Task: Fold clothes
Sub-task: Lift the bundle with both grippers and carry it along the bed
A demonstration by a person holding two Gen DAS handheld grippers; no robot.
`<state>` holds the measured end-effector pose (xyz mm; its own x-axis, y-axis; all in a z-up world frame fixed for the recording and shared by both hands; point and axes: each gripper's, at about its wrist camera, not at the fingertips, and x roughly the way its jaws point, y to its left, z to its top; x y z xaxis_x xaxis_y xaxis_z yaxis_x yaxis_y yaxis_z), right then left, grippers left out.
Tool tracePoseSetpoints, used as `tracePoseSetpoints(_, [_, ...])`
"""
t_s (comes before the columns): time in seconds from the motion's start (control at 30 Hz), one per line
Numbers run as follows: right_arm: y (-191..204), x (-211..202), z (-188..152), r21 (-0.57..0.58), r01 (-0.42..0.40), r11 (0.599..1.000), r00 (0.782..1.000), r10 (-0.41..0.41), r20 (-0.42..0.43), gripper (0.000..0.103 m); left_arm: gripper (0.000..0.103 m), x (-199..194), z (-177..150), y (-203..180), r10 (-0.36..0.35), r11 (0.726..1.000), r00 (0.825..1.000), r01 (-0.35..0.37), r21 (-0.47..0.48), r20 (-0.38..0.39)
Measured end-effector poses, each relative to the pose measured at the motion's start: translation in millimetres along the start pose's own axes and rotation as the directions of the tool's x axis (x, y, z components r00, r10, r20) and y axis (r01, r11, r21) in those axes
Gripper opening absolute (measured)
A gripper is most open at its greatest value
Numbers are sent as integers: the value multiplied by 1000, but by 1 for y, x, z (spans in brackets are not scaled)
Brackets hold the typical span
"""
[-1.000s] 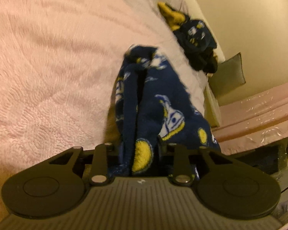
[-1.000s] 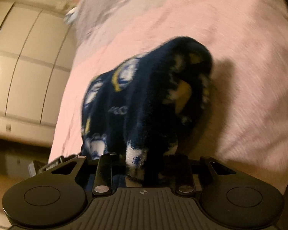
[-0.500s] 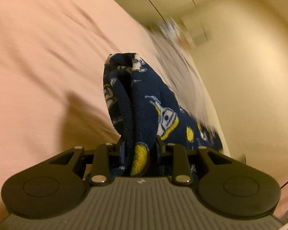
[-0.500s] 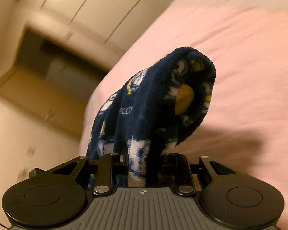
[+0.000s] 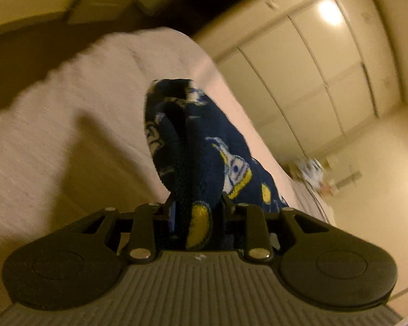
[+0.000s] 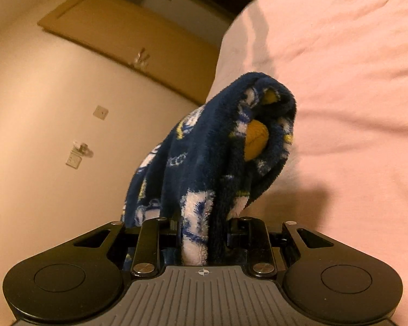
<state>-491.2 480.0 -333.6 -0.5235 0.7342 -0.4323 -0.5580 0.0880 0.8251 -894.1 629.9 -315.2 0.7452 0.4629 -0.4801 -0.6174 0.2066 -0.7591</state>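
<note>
Swinging across the bed (image 5: 68, 125), both grippers grasp the fleece (image 5: 201, 152) at frame centre; left gripper (image 5: 197, 212) and right gripper (image 6: 204, 233) jaws are opening, fabric still between them, so release looks near.

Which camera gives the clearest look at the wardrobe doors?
The left wrist view: the pale wardrobe doors fill its upper right, with a light reflected on them. The right wrist view shows none of them, only a wall and pink bedding.
</note>
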Motion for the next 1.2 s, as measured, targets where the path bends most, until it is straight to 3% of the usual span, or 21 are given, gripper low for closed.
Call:
tracePoseSetpoints(0.03, [0, 21, 0, 8, 38, 999, 999, -37, -22, 46, 31, 1, 8, 18, 59, 998, 998, -59, -32, 0])
tracePoseSetpoints(0.13, [-3, 63, -1, 19, 224, 974, 973, -222, -58, 51, 26, 2, 26, 75, 234, 955, 971, -238, -176, -44])
tracePoseSetpoints(0.23, [1, 54, -18, -17, 291, 957, 956, -291, -26, 51, 21, -25, 29, 92, 237, 946, 971, -230, -230, 4])
tracePoseSetpoints(0.33, [26, 44, -44, -104, 328, 939, 945, -328, 16, 51, 12, -47, 29, 71, 233, 967, 972, -229, -114, 19])
tracePoseSetpoints(0.43, [60, 41, -58, -198, 345, 917, 938, -339, 68, 51, 12, -49, 28, 32, 237, 966, 971, -234, 109, -12])
tracePoseSetpoints(0.53, [98, 51, -80, -355, 342, 870, 940, -316, 131, 51, 11, -36, 6, -11, 248, 905, 967, -207, 372, -65])
tracePoseSetpoints(0.6, [108, 62, -94, -444, 349, 825, 937, -320, 142, 51, 11, -16, -14, -29, 269, 854, 959, -193, 482, -92])
tracePoseSetpoints(0.7, [112, 71, -125, -537, 389, 748, 913, -392, 115, 50, 8, -6, -45, -23, 379, 774, 920, -253, 580, -105])
tracePoseSetpoints(0.77, [97, 89, -146, -580, 411, 703, 879, -474, 47, 45, 7, -4, -67, -8, 438, 708, 895, -287, 645, -82])
tracePoseSetpoints(0.8, [92, 93, -157, -606, 414, 679, 866, -498, 34, 44, 6, -6, -76, -1, 450, 691, 890, -294, 660, -75])
tracePoseSetpoints(0.9, [90, 101, -179, -678, 424, 600, 855, -513, 80, 44, 6, -9, -86, 10, 443, 698, 895, -310, 646, -48])
tracePoseSetpoints(1.0, [90, 102, -172, -660, 433, 613, 854, -514, 83, 44, 6, -12, -81, -4, 461, 688, 887, -335, 644, -32])
tracePoseSetpoints(1.1, [94, 94, -168, -633, 443, 635, 853, -516, 79, 45, 6, -27, -81, -19, 448, 686, 894, -341, 642, -4])
tracePoseSetpoints(1.2, [89, 94, -172, -619, 443, 649, 850, -523, 60, 44, 6, -19, -92, 1, 477, 691, 879, -368, 623, -10])
